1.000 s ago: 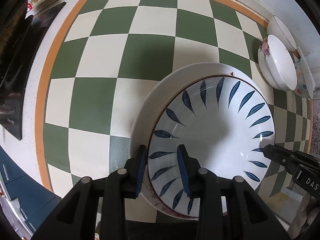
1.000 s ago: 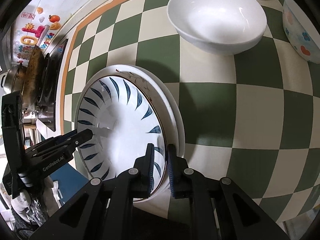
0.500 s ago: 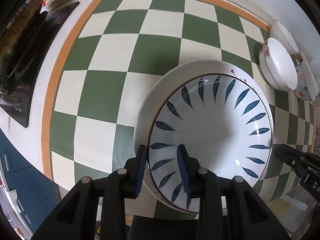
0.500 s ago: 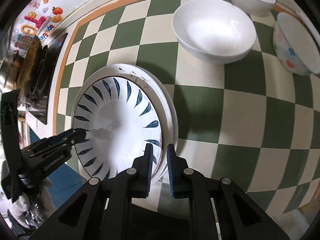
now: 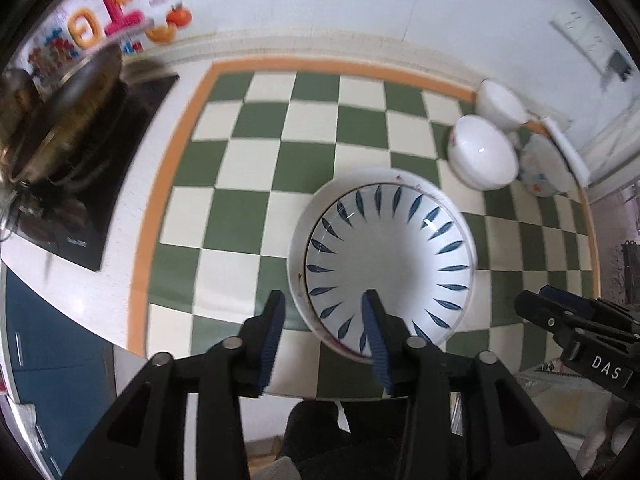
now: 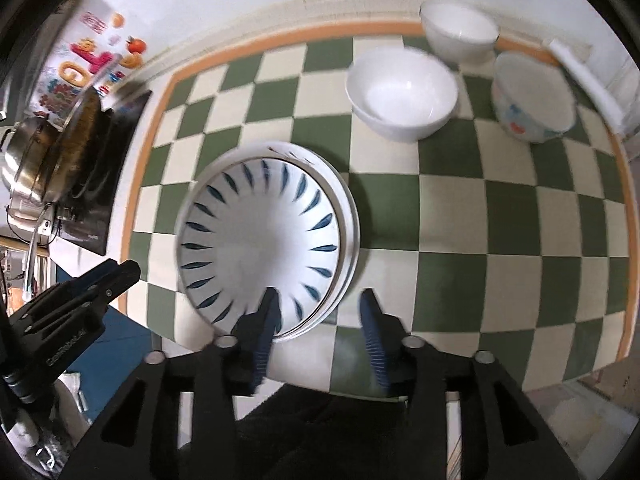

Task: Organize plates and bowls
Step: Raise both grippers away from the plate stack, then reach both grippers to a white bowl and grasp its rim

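A blue-leaf plate [image 5: 390, 264] lies stacked on a white plate [image 5: 304, 232] on the green checkered mat; the blue-leaf plate [image 6: 260, 244] also shows in the right wrist view, on the white plate [image 6: 349, 224]. My left gripper [image 5: 324, 328] is open and raised above the stack's near edge. My right gripper [image 6: 318, 324] is open, raised above the stack's near right rim. It shows at the right in the left view [image 5: 560, 312]. Two nested white bowls [image 6: 402, 96], a white bowl [image 6: 460, 32] and a patterned bowl [image 6: 534, 98] stand behind.
A black cooktop [image 5: 100, 184] with a pan [image 5: 68, 112] and a steel pot [image 6: 26, 152] sits at the left. The mat's orange border [image 5: 152, 208] runs near the counter's front edge. A white wall rises behind.
Both grippers have let go of the blue-leaf plate's rim, opened wide and pulled up and back. The plate now rests on the white plate.
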### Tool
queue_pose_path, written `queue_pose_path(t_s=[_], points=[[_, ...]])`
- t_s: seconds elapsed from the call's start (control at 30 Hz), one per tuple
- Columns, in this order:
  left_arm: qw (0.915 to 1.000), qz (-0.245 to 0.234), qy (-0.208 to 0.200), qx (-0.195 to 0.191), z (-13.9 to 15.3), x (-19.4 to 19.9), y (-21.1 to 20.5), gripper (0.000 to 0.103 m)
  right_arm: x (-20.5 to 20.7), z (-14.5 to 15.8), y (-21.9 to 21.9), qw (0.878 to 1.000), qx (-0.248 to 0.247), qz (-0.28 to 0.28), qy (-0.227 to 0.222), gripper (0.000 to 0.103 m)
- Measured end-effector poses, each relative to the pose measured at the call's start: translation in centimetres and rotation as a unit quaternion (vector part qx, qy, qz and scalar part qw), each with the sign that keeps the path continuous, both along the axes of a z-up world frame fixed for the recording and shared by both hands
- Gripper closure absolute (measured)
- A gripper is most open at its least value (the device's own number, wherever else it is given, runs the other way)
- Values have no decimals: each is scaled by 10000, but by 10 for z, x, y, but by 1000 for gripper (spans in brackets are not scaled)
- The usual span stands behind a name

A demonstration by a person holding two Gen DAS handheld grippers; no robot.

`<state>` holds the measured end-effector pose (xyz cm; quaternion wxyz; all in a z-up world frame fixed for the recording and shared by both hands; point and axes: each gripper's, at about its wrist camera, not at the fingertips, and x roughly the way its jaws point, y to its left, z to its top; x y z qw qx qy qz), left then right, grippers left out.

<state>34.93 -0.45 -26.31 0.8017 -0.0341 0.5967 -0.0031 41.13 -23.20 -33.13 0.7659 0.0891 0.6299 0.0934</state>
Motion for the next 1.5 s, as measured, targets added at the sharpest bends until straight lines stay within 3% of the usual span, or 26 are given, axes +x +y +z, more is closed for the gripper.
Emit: queue_pose_path(t_s=[0.07, 0.17, 0.2, 0.37, 0.63, 0.83, 0.93, 1.23, 1.4, 1.5], points=[[9998, -79, -174, -8, 15, -11, 2, 54, -17, 20, 4, 9997, 14, -38, -233, 34], [9990, -155, -408, 15, 31, -27, 4, 24, -40, 48, 10, 9982, 3, -96, -590, 21], [9987, -180, -479, 12, 37, -34, 4, 18, -48, 57, 12, 9976, -39, -108, -684, 19], [9962, -206, -842, 21, 61, -58, 8, 9, -85, 91, 23, 9945, -200, -172, -1018, 11], [9922, -260, -1222, 49, 93, -98, 12, 6, -139, 131, 33, 9885, -343, -271, -1446, 8], [9904, -236, -1358, -79, 105, -122, 15, 6, -166, 146, 35, 9866, -319, -325, -1569, 7], [9883, -248, -1495, -158, 109, -128, 15, 0, -169, 147, 35, 9864, -257, -329, -1592, 6], [9874, -228, -1563, -112, 109, -93, 0, 0, -132, 136, 9, 9874, 97, -282, -1555, 4], [9875, -283, -1552, 36, 98, -31, -34, 0, -71, 113, -32, 9872, 539, -441, -1437, 4], [9907, -271, -1335, -4, 82, 17, -56, 0, -26, 93, -60, 9879, 698, -501, -1289, 4]])
